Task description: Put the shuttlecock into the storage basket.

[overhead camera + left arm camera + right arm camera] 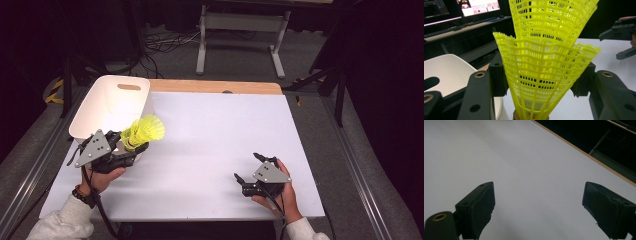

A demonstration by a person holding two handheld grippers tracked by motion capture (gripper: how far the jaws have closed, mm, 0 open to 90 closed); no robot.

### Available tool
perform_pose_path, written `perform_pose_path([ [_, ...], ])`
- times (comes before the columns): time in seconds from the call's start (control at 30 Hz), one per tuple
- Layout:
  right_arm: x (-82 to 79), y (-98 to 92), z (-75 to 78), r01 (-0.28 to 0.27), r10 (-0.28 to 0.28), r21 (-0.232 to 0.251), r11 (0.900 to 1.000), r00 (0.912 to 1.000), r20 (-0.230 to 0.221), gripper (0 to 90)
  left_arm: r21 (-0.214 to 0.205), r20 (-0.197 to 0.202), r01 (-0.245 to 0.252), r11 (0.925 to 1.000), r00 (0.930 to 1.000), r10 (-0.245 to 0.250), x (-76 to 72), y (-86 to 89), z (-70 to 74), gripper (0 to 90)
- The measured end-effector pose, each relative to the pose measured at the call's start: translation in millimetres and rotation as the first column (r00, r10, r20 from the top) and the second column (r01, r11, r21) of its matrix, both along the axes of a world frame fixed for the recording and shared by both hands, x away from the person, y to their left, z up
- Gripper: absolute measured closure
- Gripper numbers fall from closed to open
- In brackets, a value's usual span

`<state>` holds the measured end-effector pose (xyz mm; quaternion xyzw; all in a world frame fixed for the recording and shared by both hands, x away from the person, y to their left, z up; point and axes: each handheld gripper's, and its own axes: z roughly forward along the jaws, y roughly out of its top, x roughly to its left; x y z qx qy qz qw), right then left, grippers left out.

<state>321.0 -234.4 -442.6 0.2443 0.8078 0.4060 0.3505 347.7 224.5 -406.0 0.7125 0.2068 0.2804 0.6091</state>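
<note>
Two yellow plastic-mesh shuttlecocks (145, 131), one nested in the other, are held at the near right corner of a white bin (107, 107). My left gripper (131, 142) is shut on them. In the left gripper view the black pads (499, 75) press both sides of the front shuttlecock skirt (544, 65), and the cork base sits low between the jaws. My right gripper (248, 166) rests low over the white table (215, 120) at the near right, open with nothing between its fingers (477, 205). The left gripper view also shows the right gripper (621, 40) farther off.
The white bin (449, 72) stands at the table's far left corner, and its inside looks bare. A wooden table edge (215, 86) runs along the far side. Beyond it are a grey frame stand (240, 30) and cables on the floor.
</note>
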Motion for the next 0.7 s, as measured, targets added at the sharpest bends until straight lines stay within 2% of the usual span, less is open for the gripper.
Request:
perform_pose_path([
  [0.3,0.3,0.0,-0.2,-0.001,0.001,0.000,1.0000,1.0000,-0.005,11.7,-0.033,0.005,-0.033,0.9989,0.9994,0.033,-0.7,14.8,4.7,43.0],
  [0.7,1.5,-0.2,-1.1,0.000,0.000,0.000,1.0000,0.9999,-0.011,11.7,-0.046,0.015,-0.071,0.9964,0.9973,0.071,-0.7,28.4,11.5,41.8],
])
